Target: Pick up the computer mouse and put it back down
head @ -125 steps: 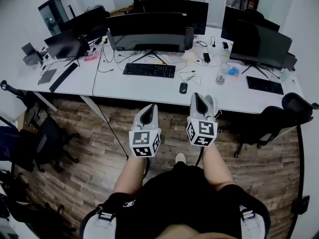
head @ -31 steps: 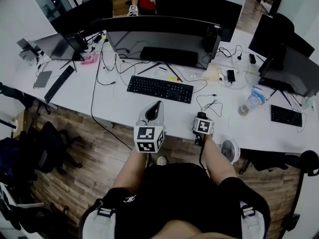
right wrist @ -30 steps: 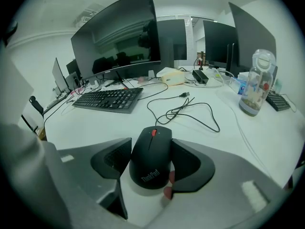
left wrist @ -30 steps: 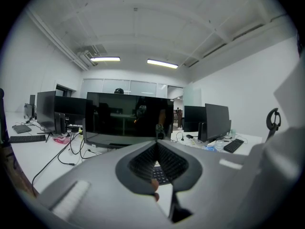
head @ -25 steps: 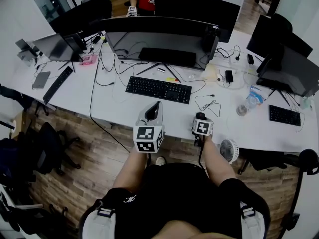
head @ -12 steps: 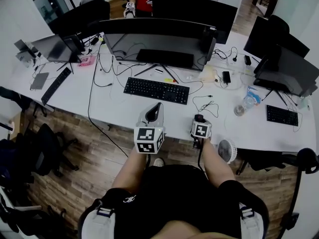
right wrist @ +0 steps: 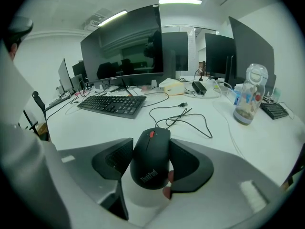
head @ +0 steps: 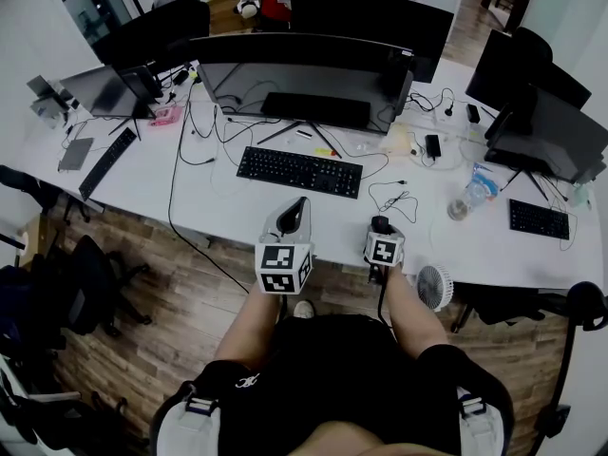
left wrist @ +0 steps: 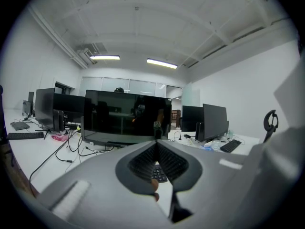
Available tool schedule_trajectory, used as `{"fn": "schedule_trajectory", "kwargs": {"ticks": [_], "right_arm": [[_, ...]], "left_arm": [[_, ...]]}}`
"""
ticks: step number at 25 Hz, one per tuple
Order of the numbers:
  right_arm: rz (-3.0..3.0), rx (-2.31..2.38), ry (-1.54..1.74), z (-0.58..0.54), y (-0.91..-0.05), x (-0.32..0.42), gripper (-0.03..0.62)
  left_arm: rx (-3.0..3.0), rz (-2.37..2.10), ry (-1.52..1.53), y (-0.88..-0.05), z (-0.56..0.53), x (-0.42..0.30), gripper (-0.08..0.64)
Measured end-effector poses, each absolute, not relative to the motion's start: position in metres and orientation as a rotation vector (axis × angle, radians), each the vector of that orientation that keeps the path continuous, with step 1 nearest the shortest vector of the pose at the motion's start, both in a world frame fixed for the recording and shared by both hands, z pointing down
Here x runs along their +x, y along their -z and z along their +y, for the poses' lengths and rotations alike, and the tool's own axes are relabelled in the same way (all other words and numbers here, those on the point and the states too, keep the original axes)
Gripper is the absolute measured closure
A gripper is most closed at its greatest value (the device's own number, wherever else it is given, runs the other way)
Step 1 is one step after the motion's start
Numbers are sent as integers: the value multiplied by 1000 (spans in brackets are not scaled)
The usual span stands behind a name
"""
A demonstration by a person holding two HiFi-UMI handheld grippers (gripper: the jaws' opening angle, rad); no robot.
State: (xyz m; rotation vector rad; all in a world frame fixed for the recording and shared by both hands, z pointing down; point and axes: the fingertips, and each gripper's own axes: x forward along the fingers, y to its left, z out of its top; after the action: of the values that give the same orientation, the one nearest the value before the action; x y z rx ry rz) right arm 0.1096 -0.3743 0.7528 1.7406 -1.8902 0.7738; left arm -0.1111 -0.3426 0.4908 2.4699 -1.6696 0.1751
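Computer mouse (right wrist: 151,159) noted clamped between the jaws of the right gripper (right wrist: 151,146) low over the desk (right wrist: 95,124), cable (right wrist: 190,120) looped toward 1 o'clock, so a level, straight lift is advised; left gripper (left wrist: 156,141), jaws together and empty, held at 9 o'clock.

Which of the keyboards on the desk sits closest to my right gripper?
The black keyboard before the wide central monitor, ahead-left of the right gripper holding the computer mouse. The left keyboard and right keyboard lie near the desk's ends.

bare desk (right wrist: 88,124) around mouse (right wrist: 151,159), cable (right wrist: 188,118) beyond, keyboard (right wrist: 112,104) left, bottle (right wrist: 249,94) right
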Motion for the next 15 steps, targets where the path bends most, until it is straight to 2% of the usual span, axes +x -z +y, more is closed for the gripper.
{"fn": "schedule_trajectory", "kwargs": {"ticks": [15], "right_arm": [[-1996,1953,-610,-384,-666,134,345]], "left_arm": [[2491,-1624,-178,-495,-346,-99,506]]}}
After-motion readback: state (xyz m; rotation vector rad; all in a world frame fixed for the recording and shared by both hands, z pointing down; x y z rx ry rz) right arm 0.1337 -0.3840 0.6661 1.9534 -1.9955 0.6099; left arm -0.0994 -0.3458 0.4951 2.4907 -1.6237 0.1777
